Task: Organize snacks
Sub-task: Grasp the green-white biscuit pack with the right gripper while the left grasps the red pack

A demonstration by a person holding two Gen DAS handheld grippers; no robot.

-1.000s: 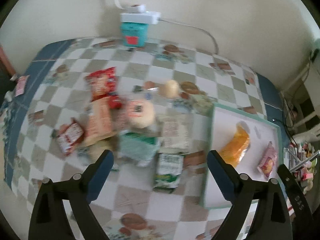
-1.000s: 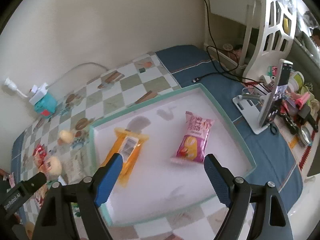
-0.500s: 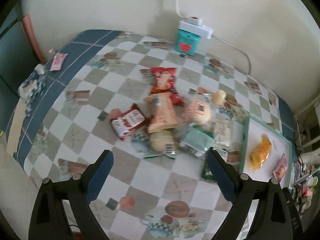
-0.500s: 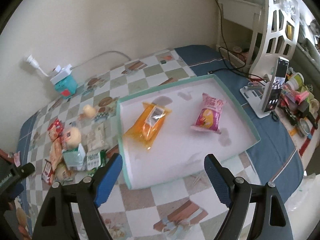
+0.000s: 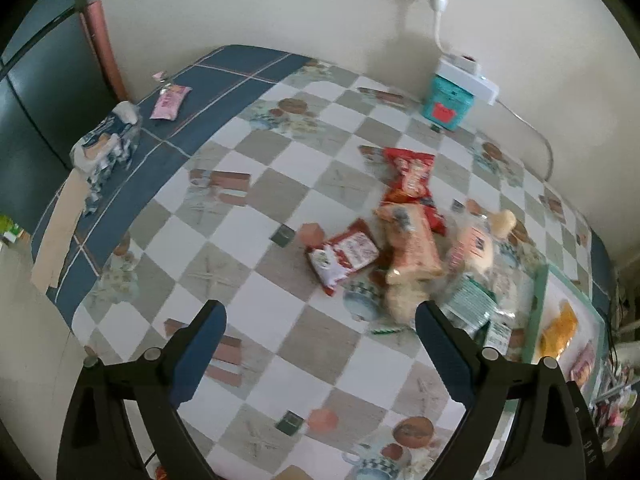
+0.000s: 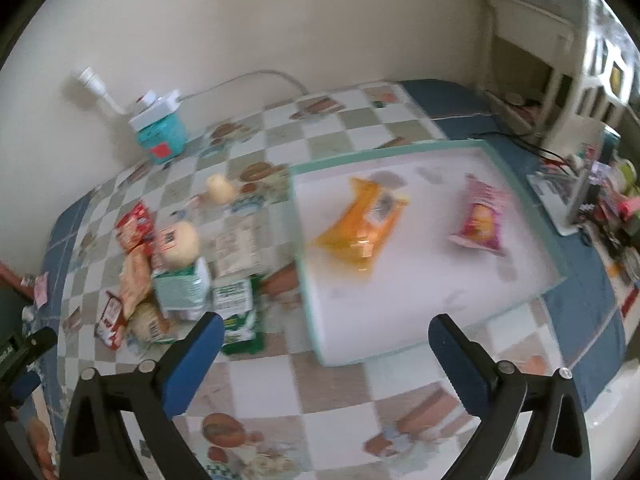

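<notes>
A heap of snack packets (image 5: 404,240) lies on the checked tablecloth; it also shows in the right wrist view (image 6: 172,272). A white tray with a green rim (image 6: 432,320) holds an orange packet (image 6: 360,224) and a pink packet (image 6: 482,220). The tray shows at the right edge of the left wrist view (image 5: 538,304). My left gripper (image 5: 320,328) is open and empty, above bare cloth left of the heap. My right gripper (image 6: 324,336) is open and empty, above the tray's near left corner.
A teal box with a white power strip (image 5: 450,100) stands by the back wall. A pink sachet (image 5: 170,102) and a crumpled wrapper (image 5: 106,144) lie on the blue border at the left. A phone stand and clutter (image 6: 580,196) sit right of the tray.
Both grippers have drawn back and swung left. The heap now sits further right in the left view. The tray has shifted right in the right view. Both stay open.
</notes>
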